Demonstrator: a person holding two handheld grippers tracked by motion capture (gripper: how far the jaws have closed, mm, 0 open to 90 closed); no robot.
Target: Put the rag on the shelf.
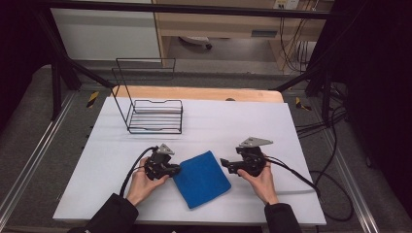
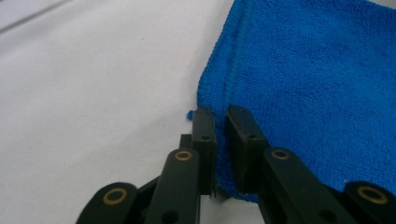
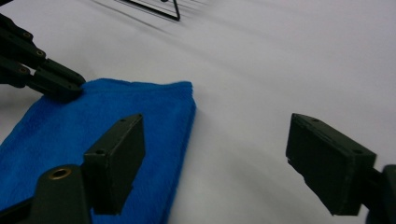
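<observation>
White surface point(image 1: 272, 126) under a folded blue cloth point(image 1: 201, 178): my left gripper point(image 1: 176, 170) fingers pinch its nine o'clock edge; right gripper point(image 1: 226, 163) fingers gape empty, so I approach three o'clock low.

We see a white table point(image 1: 243, 126); a blue cloth point(image 1: 201, 178) lies near its front edge, a black wire rack point(image 1: 154, 115) toward its back-left corner.

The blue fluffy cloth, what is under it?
The folded blue terry cloth lies flat on the white table sheet, which shows all around it. Whatever might sit beneath the cloth is covered. The left gripper pinches its edge.
</observation>
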